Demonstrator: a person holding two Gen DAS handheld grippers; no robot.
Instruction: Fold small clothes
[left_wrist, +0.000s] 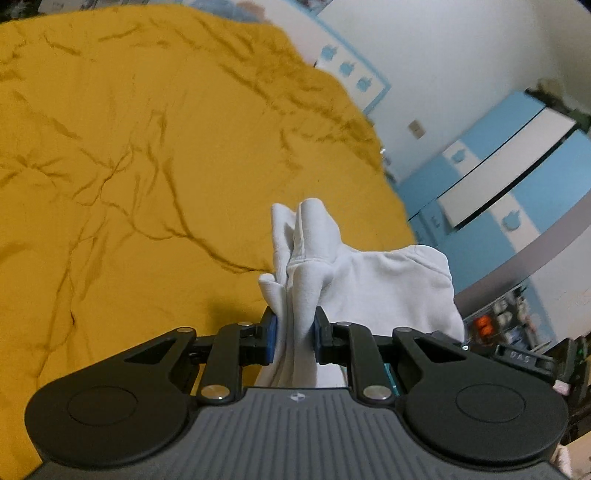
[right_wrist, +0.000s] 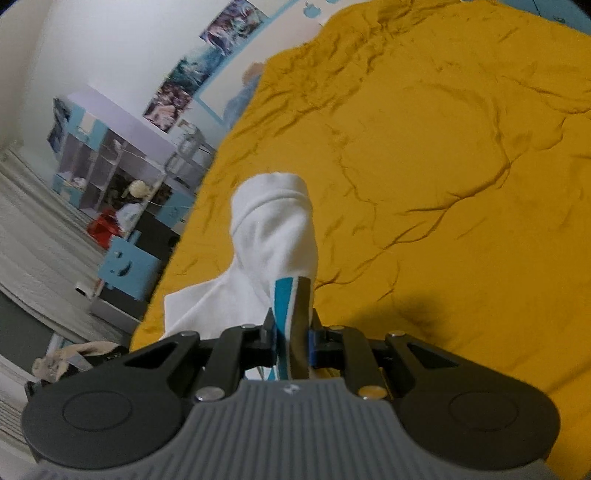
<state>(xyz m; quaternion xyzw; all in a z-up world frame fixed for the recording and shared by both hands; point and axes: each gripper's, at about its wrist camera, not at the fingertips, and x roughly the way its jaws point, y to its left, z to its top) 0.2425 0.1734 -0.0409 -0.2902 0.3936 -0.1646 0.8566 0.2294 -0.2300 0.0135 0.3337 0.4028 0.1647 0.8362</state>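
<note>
**Garment held in both claws over the bed**

Garment (left_wrist: 369, 280) of white cloth hangs bunched between the two claws, above the near edge of the bed (left_wrist: 147, 166). In the left wrist view a thick wad of its folds rises past the fingertips and the rest drapes off toward the bed's edge. The left claw (left_wrist: 294, 332) is closed on that wad, its blue pads pressing the cloth from both sides. In the right wrist view the garment (right_wrist: 266, 229) stands up in a rounded hump ahead of the fingers, with a loose white flap falling over the bed's edge. A teal and grey stripe (right_wrist: 286, 306) on the cloth runs down into the right claw (right_wrist: 291, 332), which is clamped tight on it.

The bed wears a mustard-yellow cover, creased all over. Beyond the bed's far side in the left view stand blue and white cabinets (left_wrist: 498, 166). Off the bed's edge in the right view sits a shelf unit (right_wrist: 110, 166) with posters (right_wrist: 192, 77) on the wall above it.
</note>
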